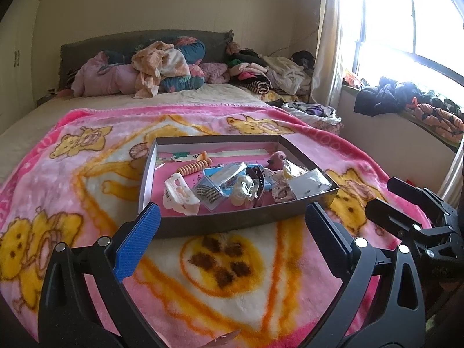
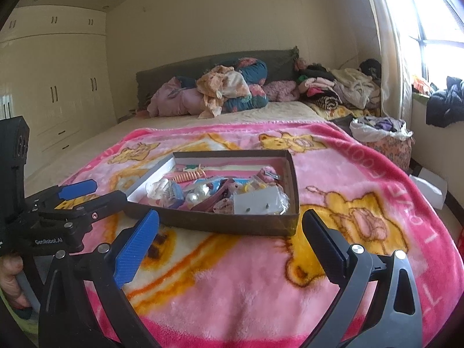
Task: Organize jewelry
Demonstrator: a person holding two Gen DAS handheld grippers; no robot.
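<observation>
Jewelry sits jumbled in a shallow dark box (image 1: 232,220) on a pink bear-print blanket (image 1: 87,191), which covers the near half of a bed (image 1: 162,98). The box lies about the middle of the blanket, its near edge towards both grippers. At the head of the bed, clothes (image 1: 156,69) are heaped against a dark headboard (image 1: 116,40). More clothes (image 1: 275,72) are piled in the far right corner of the bed beside a bright window (image 1: 406,23). Cream wardrobes (image 2: 55,87) line the wall off the bed's left edge.

Inside the box, a white hair claw (image 1: 179,194) lies near the front left corner, with a clear case of hairpins (image 1: 208,192) just beside it. A coiled orange hair tie (image 1: 194,168) lies behind them. A card of stud earrings (image 2: 261,203) rests at the front right corner, a pink plush piece (image 1: 277,158) farther back on that side. Pearl beads (image 2: 197,194) sit mid-box.

Left gripper (image 1: 232,240) hovers just short of the box's near edge, its jaws spread wide and empty. Right gripper (image 2: 229,243) hangs beside it, likewise spread and empty. A hand (image 2: 11,278) grips the left handle.
</observation>
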